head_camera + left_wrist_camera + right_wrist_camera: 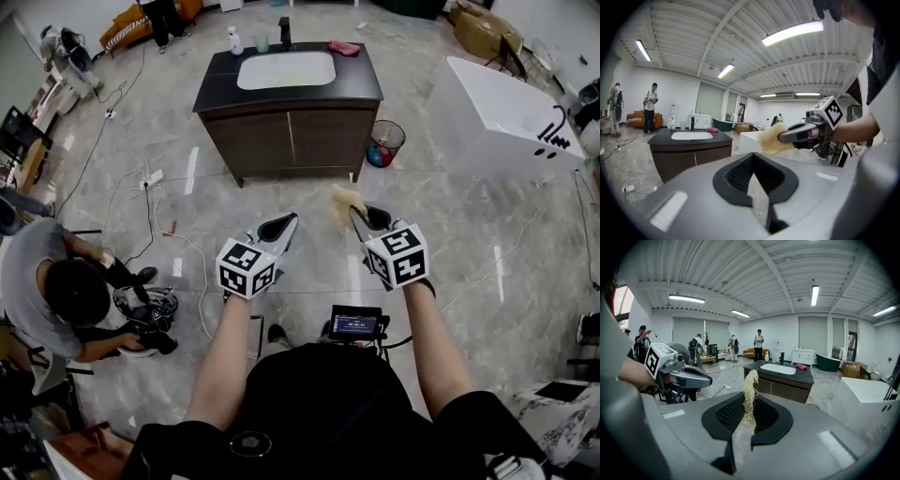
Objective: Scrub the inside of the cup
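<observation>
Cup [262,42] stands on the far worktop [356,82] beside the tap [285,34], well apart from both grippers and most nearly straight ahead of the left gripper [292,217], pressed together and empty, while the right gripper [355,212] pinches a fibrous scrubber [345,199].

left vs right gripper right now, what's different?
The left gripper has its jaws shut on nothing; the right gripper has its jaws shut on a yellowish fibrous scrubber. The scrubber sticks out past the right's tips; the left's tips are bare. Both point toward the sink vanity.
</observation>
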`<state>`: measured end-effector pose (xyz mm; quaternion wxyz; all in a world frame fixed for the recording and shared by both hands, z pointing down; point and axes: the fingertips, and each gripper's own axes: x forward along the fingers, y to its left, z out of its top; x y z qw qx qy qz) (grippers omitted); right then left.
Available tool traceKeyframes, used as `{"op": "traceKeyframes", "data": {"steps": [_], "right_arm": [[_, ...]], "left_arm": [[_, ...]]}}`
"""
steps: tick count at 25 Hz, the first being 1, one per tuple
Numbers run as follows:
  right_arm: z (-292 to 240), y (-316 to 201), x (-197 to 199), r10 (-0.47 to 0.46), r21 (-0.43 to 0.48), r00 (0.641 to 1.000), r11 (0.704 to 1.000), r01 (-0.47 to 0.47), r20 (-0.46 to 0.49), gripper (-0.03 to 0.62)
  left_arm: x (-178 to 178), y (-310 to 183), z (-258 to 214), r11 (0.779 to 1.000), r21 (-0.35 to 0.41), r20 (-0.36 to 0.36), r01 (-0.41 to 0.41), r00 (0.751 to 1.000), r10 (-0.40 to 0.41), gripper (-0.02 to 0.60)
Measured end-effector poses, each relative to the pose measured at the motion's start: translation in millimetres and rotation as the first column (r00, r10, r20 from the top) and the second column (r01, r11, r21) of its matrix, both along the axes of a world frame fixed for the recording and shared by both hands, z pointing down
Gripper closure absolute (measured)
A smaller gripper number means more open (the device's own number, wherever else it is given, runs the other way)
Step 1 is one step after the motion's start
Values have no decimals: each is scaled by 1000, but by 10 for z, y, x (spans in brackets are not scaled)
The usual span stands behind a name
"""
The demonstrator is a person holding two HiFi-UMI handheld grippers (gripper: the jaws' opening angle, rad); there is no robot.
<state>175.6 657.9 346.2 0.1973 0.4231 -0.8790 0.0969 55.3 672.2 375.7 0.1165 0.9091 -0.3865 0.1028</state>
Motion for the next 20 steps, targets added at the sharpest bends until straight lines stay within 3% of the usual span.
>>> {"op": "traceKeyframes", "data": {"steps": [8, 20], "right_arm": [[55, -140, 308, -5, -5, 998, 1000, 5, 58, 551], [286, -728, 53, 19, -48, 999, 999, -17, 40, 551]], "left_arm": [[208, -22, 67, 999, -4, 27, 36, 999, -36, 581], [-160, -648, 296, 998, -43, 11, 53, 999, -52, 581]]}}
